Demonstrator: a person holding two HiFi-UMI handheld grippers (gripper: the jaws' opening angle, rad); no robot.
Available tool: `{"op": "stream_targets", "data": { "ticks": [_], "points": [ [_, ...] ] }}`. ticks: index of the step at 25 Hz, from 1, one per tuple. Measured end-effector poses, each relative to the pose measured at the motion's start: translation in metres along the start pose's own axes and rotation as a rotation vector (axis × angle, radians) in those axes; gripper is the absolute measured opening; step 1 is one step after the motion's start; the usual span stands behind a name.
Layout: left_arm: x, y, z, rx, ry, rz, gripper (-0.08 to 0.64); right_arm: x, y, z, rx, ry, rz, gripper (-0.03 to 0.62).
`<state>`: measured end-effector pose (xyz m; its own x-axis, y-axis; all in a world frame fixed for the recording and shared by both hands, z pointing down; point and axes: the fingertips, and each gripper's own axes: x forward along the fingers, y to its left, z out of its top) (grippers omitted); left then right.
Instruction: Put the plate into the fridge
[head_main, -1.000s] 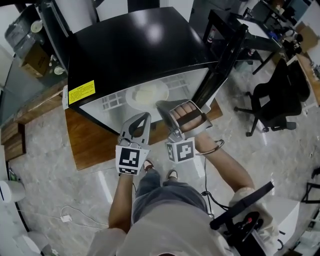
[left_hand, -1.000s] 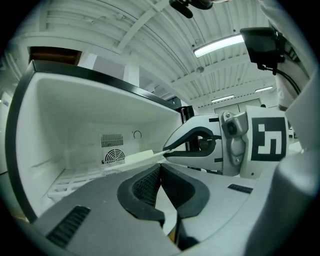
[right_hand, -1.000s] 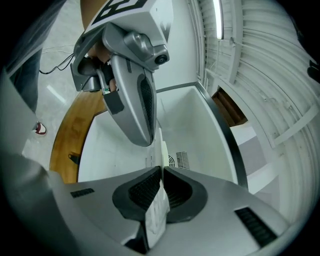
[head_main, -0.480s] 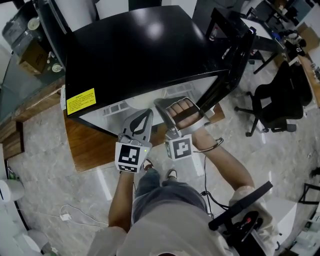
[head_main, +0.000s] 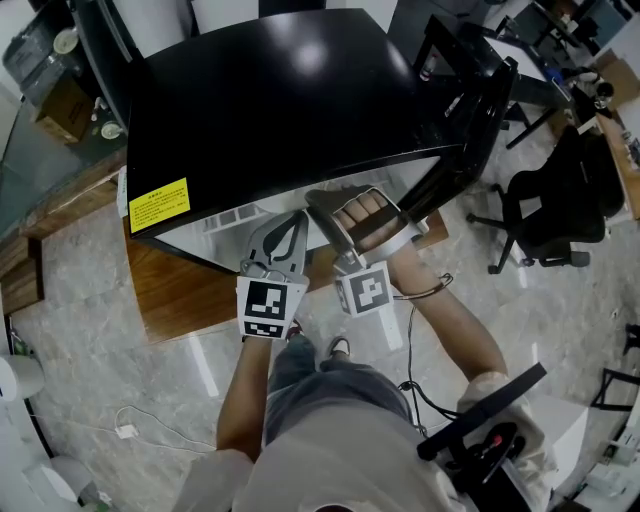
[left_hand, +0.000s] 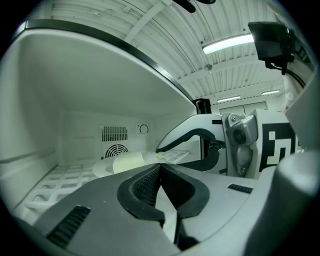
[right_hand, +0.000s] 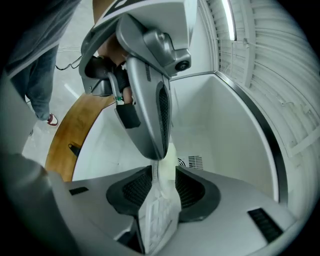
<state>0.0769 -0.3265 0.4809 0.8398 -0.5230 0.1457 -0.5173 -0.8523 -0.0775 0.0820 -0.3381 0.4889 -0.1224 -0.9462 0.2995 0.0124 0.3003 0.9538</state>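
Observation:
The black fridge stands with its door swung open to the right. A pale plate with light food on it rests on the white lattice shelf deep inside, in front of the fan vent. The plate also shows past the right jaws. My left gripper is at the fridge mouth, shut with nothing in it. Beside it, turned on its side, my right gripper stands slightly open and empty. Neither gripper touches the plate.
The fridge sits on a wooden stand over a marble floor. A black office chair is at the right beyond the door. A white cable lies on the floor at the left. A yellow label marks the fridge's front corner.
Both grippers stay at the fridge mouth, shifted slightly up and to the right in the head view. Less of the white interior shows, and the plate has slipped out of the head view.

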Motion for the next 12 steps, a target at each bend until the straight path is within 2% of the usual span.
{"op": "stream_targets", "data": {
  "ticks": [2, 4, 6, 9, 10, 12],
  "points": [
    [0.001, 0.004, -0.001, -0.015, 0.001, 0.013, 0.018, -0.004, -0.002, -0.002, 0.017, -0.003, -0.001, 0.135],
    [0.003, 0.008, -0.002, -0.021, 0.004, 0.023, 0.018, -0.010, -0.009, -0.006, 0.118, -0.001, -0.030, 0.123],
    [0.004, 0.012, -0.001, -0.027, 0.007, 0.031, 0.018, -0.015, -0.016, -0.013, 0.314, -0.002, -0.047, 0.044],
    [0.006, 0.018, 0.001, -0.053, 0.003, 0.041, 0.018, -0.014, -0.018, -0.017, 0.636, -0.015, 0.018, 0.031],
    [0.007, 0.019, 0.002, -0.061, 0.002, 0.040, 0.018, -0.011, -0.018, -0.016, 0.713, -0.022, 0.044, 0.031],
    [0.007, 0.019, 0.002, -0.066, 0.006, 0.034, 0.018, -0.005, -0.018, -0.011, 0.800, -0.032, 0.076, 0.031]
  ]
}}
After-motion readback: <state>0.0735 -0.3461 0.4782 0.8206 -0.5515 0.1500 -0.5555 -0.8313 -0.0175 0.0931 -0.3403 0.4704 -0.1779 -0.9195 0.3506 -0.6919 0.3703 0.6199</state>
